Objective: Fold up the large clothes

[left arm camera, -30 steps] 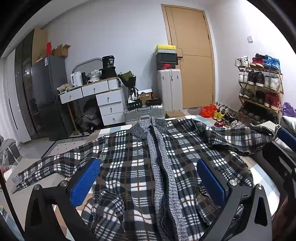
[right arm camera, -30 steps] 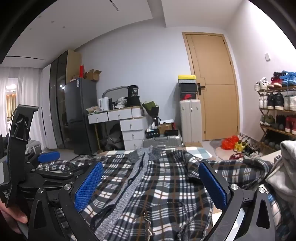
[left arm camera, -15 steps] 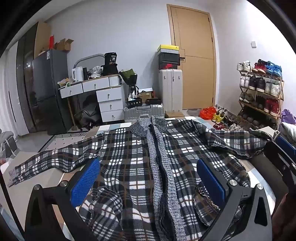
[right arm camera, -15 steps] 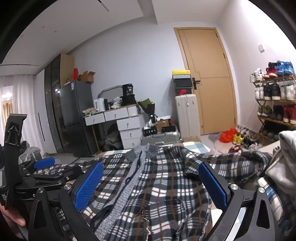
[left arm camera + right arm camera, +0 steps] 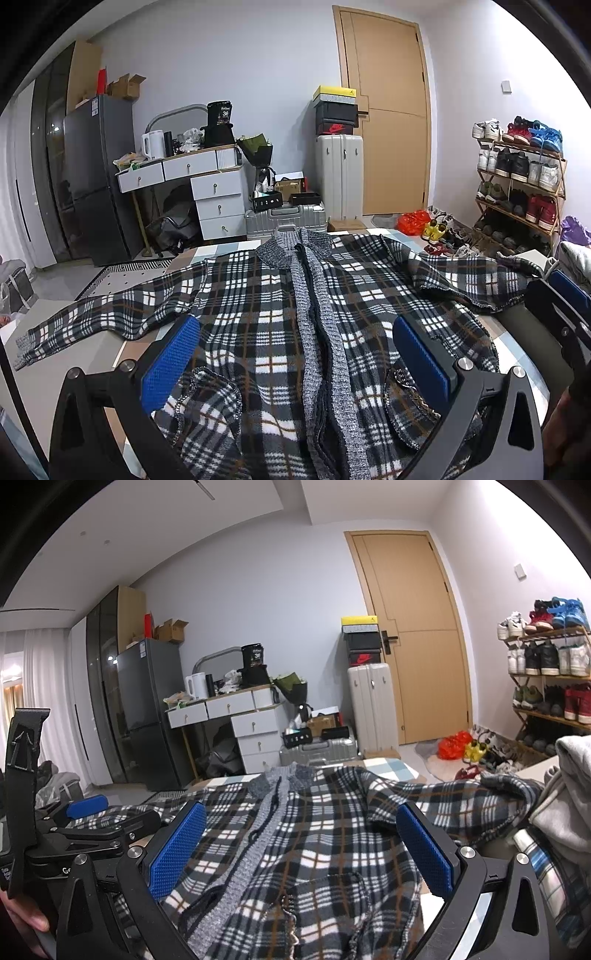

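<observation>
A large black, white and brown plaid jacket with a grey knit collar and front placket lies spread front-up on a table, collar far from me. One sleeve stretches out to the left, the other lies bunched to the right. My left gripper hovers open over the lower front of the jacket, nothing between its blue pads. In the right wrist view the same jacket fills the foreground, and my right gripper is open above its right half. The left gripper's body shows at the left edge there.
A pile of grey and plaid clothes sits at the right. Beyond the table stand a white drawer desk, a dark fridge, suitcases, a wooden door and a shoe rack.
Both cameras have risen and tilted slightly, so the jacket sits lower in view. The jacket itself has not moved and both grippers stay open.
</observation>
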Demonstrator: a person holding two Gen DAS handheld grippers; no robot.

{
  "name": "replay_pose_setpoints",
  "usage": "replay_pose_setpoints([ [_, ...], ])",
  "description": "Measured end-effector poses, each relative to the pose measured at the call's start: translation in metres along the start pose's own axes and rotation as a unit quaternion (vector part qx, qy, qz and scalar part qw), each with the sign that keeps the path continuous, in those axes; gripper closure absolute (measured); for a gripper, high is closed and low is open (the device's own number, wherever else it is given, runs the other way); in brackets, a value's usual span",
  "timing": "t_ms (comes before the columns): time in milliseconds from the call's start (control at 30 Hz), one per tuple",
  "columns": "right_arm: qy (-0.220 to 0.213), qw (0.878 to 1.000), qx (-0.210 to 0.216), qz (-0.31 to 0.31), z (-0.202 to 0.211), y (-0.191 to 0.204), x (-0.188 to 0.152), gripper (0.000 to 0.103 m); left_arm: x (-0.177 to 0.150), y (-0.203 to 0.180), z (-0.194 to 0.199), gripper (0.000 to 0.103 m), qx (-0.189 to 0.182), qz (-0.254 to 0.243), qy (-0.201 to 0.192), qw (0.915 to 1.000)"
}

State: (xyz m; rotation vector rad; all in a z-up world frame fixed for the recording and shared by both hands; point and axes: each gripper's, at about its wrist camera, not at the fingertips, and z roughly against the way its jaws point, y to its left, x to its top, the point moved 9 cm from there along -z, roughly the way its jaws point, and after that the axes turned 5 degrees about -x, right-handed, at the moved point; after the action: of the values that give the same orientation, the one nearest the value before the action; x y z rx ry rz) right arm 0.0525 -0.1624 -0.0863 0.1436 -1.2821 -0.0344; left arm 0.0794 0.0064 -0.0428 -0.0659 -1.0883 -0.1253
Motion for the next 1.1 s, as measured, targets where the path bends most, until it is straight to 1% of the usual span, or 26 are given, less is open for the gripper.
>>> replay_pose_setpoints([
  [233,0.003,1.0,0.001,0.003,0.0004,0.0014,-0.0025,0.0,0.0013,-0.0009,0.0012,0.001,0.007,-0.006,-0.004,0.9999],
  [400,0.005,1.0,0.002,0.005,-0.0002,0.003,-0.0003,0.0,0.0008,-0.0027,0.0013,0.001,-0.001,-0.005,-0.001,1.0],
  [1100,0.009,1.0,0.003,0.003,-0.0023,0.0042,-0.0041,0.0,-0.0013,-0.0036,-0.0007,0.001,-0.002,-0.007,0.004,1.0],
])
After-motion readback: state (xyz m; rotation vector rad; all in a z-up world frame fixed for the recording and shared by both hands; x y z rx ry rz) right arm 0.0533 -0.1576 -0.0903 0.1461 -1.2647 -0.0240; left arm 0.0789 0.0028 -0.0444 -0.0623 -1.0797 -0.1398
